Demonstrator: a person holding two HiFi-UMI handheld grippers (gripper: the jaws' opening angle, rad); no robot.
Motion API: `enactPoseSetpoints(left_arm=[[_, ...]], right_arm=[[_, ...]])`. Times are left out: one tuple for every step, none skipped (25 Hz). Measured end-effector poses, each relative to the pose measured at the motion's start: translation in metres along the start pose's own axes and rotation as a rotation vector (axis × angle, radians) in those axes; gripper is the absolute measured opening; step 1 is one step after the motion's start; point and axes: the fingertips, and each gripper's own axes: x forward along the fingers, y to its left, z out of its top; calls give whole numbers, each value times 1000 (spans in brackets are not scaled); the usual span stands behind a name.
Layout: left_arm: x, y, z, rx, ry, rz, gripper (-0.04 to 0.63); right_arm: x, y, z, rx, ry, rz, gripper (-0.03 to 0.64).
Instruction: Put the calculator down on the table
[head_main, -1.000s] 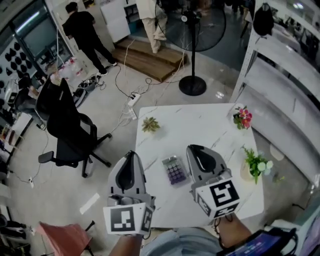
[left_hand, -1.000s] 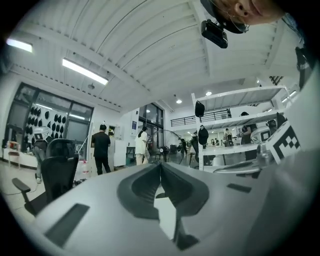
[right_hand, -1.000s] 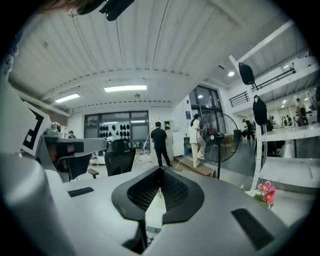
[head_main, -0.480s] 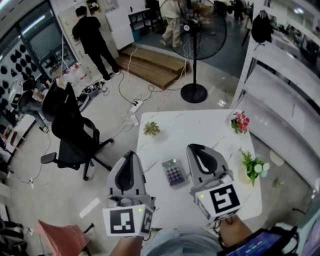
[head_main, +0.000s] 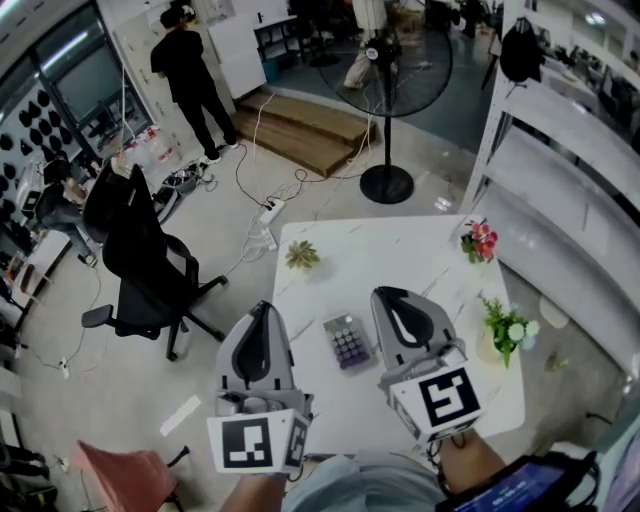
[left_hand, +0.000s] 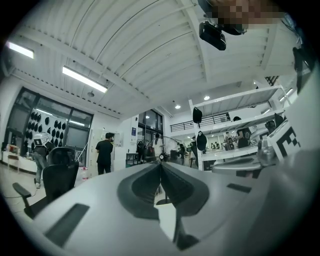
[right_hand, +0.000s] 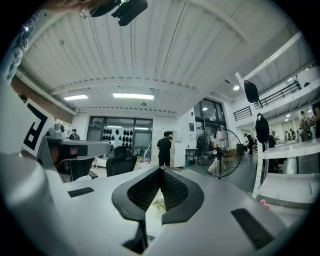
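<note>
The calculator (head_main: 347, 341), grey with purple keys, lies flat on the white table (head_main: 400, 250), near its front edge. My left gripper (head_main: 262, 306) is held to the calculator's left, out past the table's left edge, shut and empty. My right gripper (head_main: 388, 294) is held just right of the calculator and above the table, also shut and empty. In the left gripper view the jaws (left_hand: 160, 164) meet at the tip with nothing between them. The right gripper view shows its jaws (right_hand: 160, 169) likewise closed on nothing. Neither gripper touches the calculator.
On the table stand a small succulent (head_main: 301, 254), a pot of pink flowers (head_main: 478, 241) and a green plant with white blooms (head_main: 505, 335). A black office chair (head_main: 140, 265) is left of the table, a standing fan (head_main: 388, 75) behind it, and white shelving (head_main: 560, 180) to its right.
Both grippers have lifted slightly and stay shut. The calculator lies where it was. The people at the back of the room have shifted.
</note>
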Motion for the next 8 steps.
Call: enactPoseSetpoints(left_arm=[[0,1,0,-1,1,0,8],[0,2,-1,-2,2,0,8],[1,2,-1,-3,2,-1,8],[1,3,-1,-4,2,-2,8],[2,4,-2,-4,2,-2,8],[2,5,-2,-4,2,-2,8],[2,6,-2,-4,3,-2,8],[2,7,-3,-4,3,-2,8]], right_arm=[[0,1,0,0,-1,1,17],[1,1,0,0,-1,1,17],[2,2,0,1,-1,1,17],[3,2,0,2,0,0,17],[3,3,0,2,1,-1,17],[4,3,0,1,1,-1,17],[5,4,-1,0,1,-2,17],[6,4,-1,-1,1,-3,17]])
